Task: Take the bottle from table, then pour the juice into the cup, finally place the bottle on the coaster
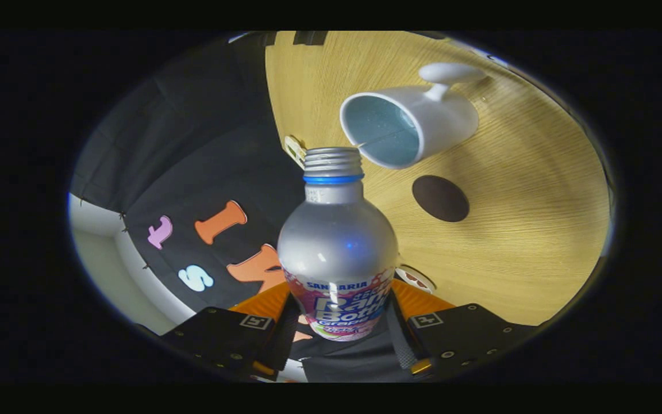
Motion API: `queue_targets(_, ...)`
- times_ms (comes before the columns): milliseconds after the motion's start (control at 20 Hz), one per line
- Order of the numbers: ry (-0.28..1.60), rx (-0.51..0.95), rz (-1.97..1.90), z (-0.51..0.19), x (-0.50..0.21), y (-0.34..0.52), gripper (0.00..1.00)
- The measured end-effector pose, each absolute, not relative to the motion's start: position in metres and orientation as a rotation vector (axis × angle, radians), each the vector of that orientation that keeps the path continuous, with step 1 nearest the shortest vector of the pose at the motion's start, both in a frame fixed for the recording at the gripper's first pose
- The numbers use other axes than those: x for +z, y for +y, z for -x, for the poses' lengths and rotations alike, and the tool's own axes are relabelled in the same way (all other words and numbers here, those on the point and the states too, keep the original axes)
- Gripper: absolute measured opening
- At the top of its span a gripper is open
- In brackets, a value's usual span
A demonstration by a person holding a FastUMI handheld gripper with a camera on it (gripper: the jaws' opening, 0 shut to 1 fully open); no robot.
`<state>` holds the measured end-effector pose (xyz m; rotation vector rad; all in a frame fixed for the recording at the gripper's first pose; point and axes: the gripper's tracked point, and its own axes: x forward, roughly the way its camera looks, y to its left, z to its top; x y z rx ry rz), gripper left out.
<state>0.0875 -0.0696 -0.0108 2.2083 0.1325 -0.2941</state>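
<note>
Jaws (337,322) grip bottle (337,247) — tilted toward cup (405,129).

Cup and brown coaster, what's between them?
Nothing, only bare wooden table between the cup and the coaster in the gripper view.

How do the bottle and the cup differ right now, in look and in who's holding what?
The bottle is silver metal with a blue neck ring and a printed label; the cup is plain white with a handle. The bottle sits gripped between the gripper fingers; the cup stands free on the wooden table, beyond the bottle's mouth. The bottle has a narrow threaded mouth, the cup a wide rim. Both are open.
</note>
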Motion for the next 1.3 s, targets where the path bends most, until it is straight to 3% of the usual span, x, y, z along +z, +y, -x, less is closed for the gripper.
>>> queue_targets(1300, 0.138, -0.314, -2.215, -0.092, -0.020, -0.069, 0.72)
